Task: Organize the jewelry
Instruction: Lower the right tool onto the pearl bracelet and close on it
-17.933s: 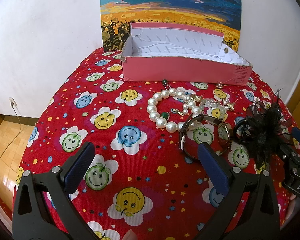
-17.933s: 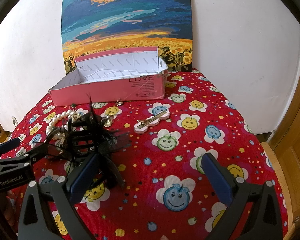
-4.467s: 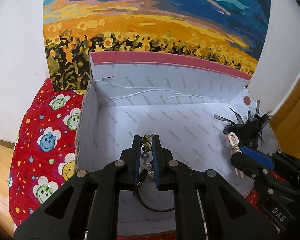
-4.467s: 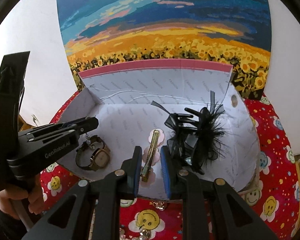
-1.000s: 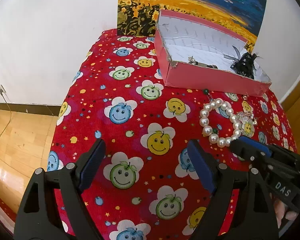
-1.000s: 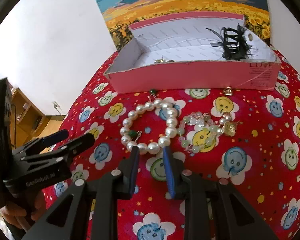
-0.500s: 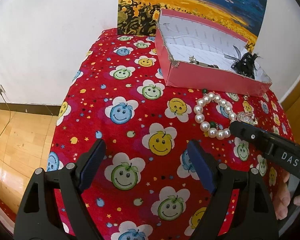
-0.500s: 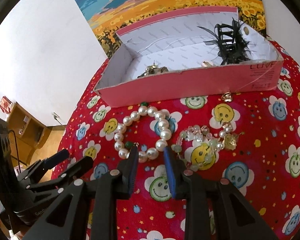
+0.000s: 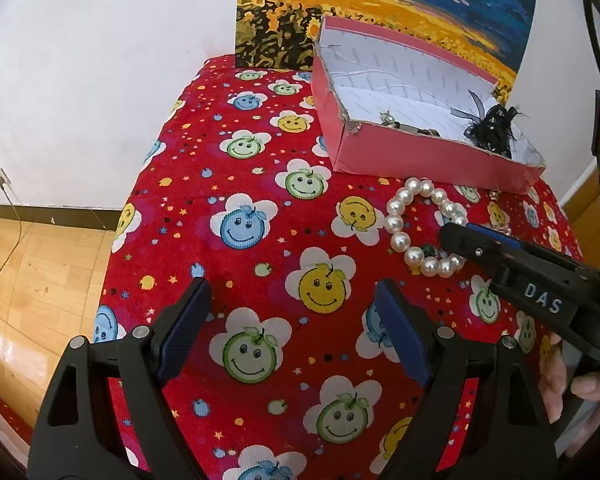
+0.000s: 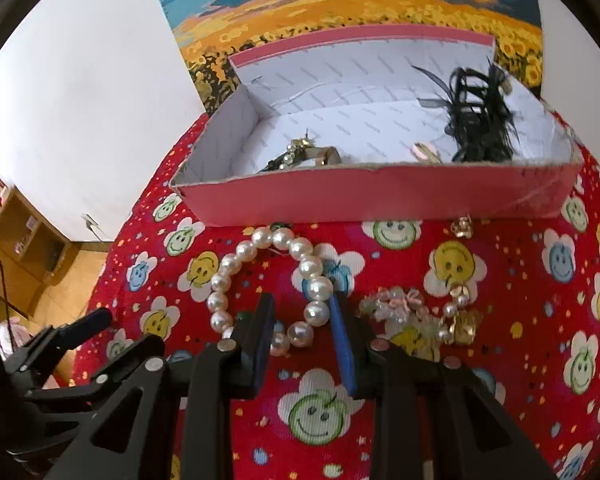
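While you look through the right wrist view, the pink cardboard box hides most of what lies inside it: only the tops of a gold watch and a fluffy black feather hair clip poke above its front wall. The clear bead bracelet looks blurry. Your right gripper is a little bit open, with its fingers around the near side of the white pearl bracelet, low in the middle of the frame; the pads are not squeezing it. Your left gripper is spread wide and holds nothing, over the red smiley-face tablecloth.
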`<state>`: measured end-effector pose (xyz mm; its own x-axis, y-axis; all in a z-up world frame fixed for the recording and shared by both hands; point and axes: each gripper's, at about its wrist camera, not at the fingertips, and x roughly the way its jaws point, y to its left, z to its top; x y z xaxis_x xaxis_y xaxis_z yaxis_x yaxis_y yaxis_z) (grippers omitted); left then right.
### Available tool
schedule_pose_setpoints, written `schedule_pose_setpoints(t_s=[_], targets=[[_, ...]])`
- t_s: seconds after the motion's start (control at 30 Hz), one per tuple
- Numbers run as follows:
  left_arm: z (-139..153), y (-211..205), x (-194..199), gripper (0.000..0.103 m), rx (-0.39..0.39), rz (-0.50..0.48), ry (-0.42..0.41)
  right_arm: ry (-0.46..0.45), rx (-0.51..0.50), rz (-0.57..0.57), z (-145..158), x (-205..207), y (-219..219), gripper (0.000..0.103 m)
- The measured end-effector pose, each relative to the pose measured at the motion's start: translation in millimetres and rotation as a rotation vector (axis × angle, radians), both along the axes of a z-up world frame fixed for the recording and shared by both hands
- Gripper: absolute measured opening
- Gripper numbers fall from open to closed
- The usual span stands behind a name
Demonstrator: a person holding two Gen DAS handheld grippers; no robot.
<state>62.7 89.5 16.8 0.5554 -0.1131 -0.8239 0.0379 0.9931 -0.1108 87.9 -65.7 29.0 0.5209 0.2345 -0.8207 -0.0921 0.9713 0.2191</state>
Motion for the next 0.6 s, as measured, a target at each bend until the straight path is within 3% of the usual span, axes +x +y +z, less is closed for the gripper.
schedule_pose_setpoints(t_s=[0.07, 0.13, 0.3, 0.6], targets=[[0, 0, 0, 0.082, -0.001, 0.001, 0.001, -0.008, -0.031, 0.008, -1, 1, 2, 0.019], [1, 0, 0, 0.082, 0.001, 0.001, 0.0, -0.021, -0.083, 0.012, -2, 2, 4, 0.015], [4, 0, -1, 0.082, 0.003, -0.002, -0.008, -0.02, -0.015, 0.03, 0, 0, -2, 0.015], [9, -7, -5, 0.082, 0.009, -0.01, -0.016, -0.157, 0.032, 0.082, 44, -32, -11, 0.015]])
